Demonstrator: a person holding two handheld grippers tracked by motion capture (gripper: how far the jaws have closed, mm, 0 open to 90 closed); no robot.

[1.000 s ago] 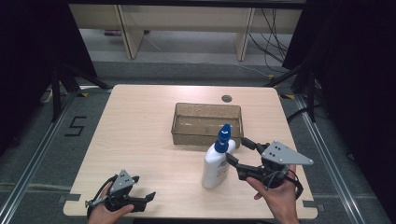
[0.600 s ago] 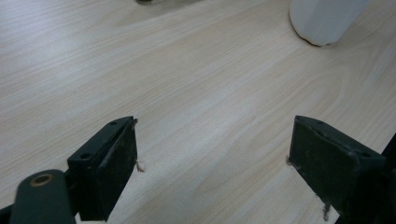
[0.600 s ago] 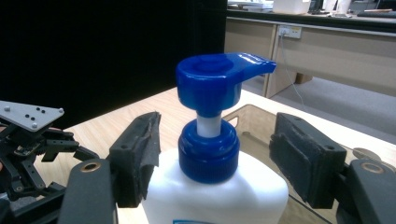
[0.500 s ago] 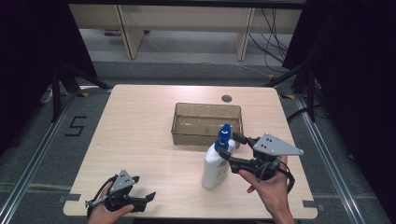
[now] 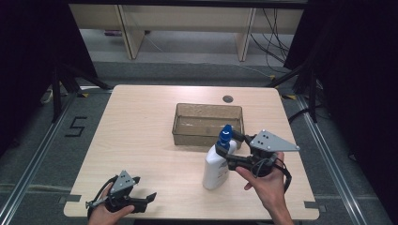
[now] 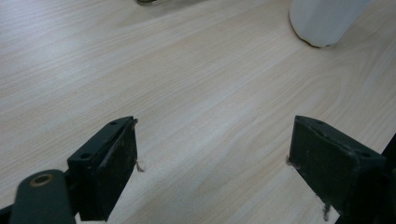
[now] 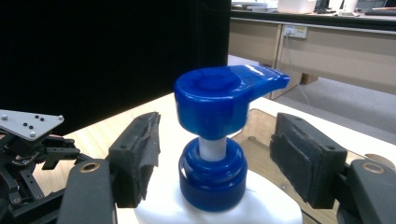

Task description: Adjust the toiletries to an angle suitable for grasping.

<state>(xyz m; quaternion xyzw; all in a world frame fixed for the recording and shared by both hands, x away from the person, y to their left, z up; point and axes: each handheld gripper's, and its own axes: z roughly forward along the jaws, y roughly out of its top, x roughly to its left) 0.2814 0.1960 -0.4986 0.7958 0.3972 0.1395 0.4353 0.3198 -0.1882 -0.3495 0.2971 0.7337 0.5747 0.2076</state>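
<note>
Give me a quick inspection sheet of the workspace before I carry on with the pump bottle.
Surface: light wood table, bare grain, a round grommet near its far edge.
Job's things: white pump bottle with blue pump head, upright, standing just in front of the clear bin.
Clutter: nothing seen.
Grippers: right tongs straddle the bottle's blue collar, pads apart from it, jaws just closing slightly; left tongs open over bare table at the near left.
Cables: one trails from the right tongs; more hang behind the far desk.
Surroundings: dark curtains at both sides, desk legs beyond, a floor mark "5".
</note>
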